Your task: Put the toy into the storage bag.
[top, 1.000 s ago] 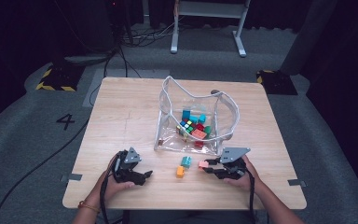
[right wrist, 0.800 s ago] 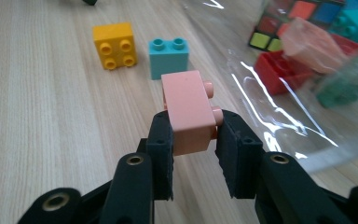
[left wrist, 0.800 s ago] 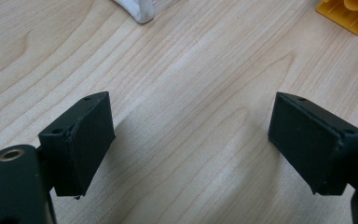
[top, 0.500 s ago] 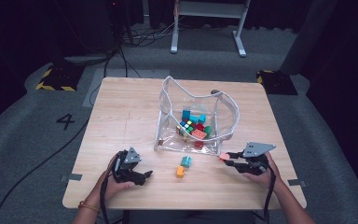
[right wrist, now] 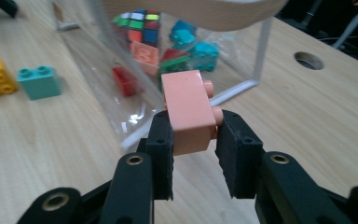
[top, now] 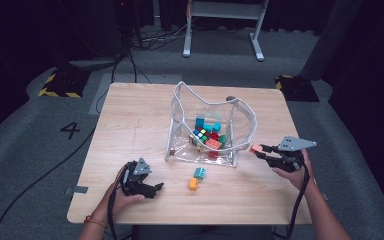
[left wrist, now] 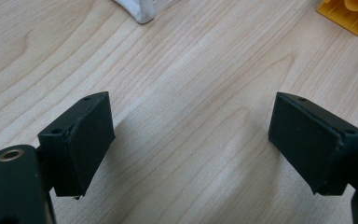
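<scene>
The right gripper clamps a pink block, held above the table just beside the right wall of a clear bag full of toys. A teal block and yellow block lie before the bag. The left gripper rests on the table, jaws wide apart, grasping nothing.

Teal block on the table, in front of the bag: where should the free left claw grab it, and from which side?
Grip the teal block across its two flat side walls, coming from above. It sits studs-up and flat on the table, so the sides are the parallel faces. The yellow block lies close beside it, so place the jaws on the faces away from it. The left claw is open.
</scene>
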Action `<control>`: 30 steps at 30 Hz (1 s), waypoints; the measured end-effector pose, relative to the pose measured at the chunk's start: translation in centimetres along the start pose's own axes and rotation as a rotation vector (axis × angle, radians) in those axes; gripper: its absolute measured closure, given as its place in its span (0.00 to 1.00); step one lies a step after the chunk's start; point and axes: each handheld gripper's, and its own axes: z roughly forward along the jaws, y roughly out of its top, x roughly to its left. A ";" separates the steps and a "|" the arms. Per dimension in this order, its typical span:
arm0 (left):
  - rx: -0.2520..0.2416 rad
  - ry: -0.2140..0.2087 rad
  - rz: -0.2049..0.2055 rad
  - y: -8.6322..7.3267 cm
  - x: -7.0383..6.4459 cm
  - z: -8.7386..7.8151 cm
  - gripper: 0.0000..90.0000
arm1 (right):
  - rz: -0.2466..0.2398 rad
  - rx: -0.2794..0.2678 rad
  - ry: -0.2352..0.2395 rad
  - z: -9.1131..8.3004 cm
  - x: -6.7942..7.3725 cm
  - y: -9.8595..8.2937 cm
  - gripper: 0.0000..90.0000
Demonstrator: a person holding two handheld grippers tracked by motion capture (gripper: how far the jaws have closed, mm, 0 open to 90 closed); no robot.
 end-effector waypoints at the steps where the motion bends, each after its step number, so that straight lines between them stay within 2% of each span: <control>1: 0.000 -0.005 -0.002 0.0 0.0 0.0 0.16 | 0.001 0.013 -0.028 -0.2 -0.7 0.3 0.75; 4: 0.000 -0.002 -0.003 0.0 0.0 0.0 0.16 | 0.019 -0.014 -0.023 -0.5 -1.4 0.8 0.75; 5: 0.000 -0.005 -0.002 0.0 0.0 0.0 0.16 | 0.023 -0.022 -0.040 -0.9 -2.1 1.5 0.75; 8: 0.000 -0.007 -0.004 0.0 0.0 0.0 0.16 | 0.026 -0.032 -0.038 -1.3 -2.6 2.0 0.75; 9: 0.000 -0.006 -0.003 0.0 0.0 0.0 0.16 | 0.016 -0.024 -0.053 -1.5 -2.9 2.4 0.75; 12: 0.000 -0.007 -0.003 0.0 0.0 0.0 0.16 | 0.031 -0.054 -0.053 -1.9 -3.7 3.4 0.75; 14: 0.000 -0.005 -0.002 0.0 0.0 0.0 0.16 | 0.025 -0.064 -0.069 -2.1 -4.1 4.1 0.75; 18: 0.000 -0.006 -0.003 0.0 0.0 0.0 0.16 | 0.025 -0.084 -0.069 -2.5 -4.8 5.5 0.75; 21: 0.000 -0.006 -0.003 0.0 0.0 0.0 0.16 | 0.013 -0.075 -0.088 -2.6 -5.2 6.8 0.75; 26: 0.000 -0.007 -0.003 0.0 0.0 0.0 0.16 | -0.006 -0.087 -0.086 -2.7 -5.6 9.1 0.75; 27: 0.000 -0.007 -0.005 0.0 0.0 0.0 0.16 | -0.020 -0.080 -0.095 -2.4 -5.9 9.9 0.75; 28: 0.000 -0.007 -0.004 0.0 0.0 0.0 0.16 | -0.020 -0.080 -0.095 -2.4 -5.9 9.9 0.75; 30: 0.000 -0.007 -0.003 0.0 0.0 0.0 0.16 | -0.024 -0.064 -0.101 -2.0 -6.1 11.0 0.75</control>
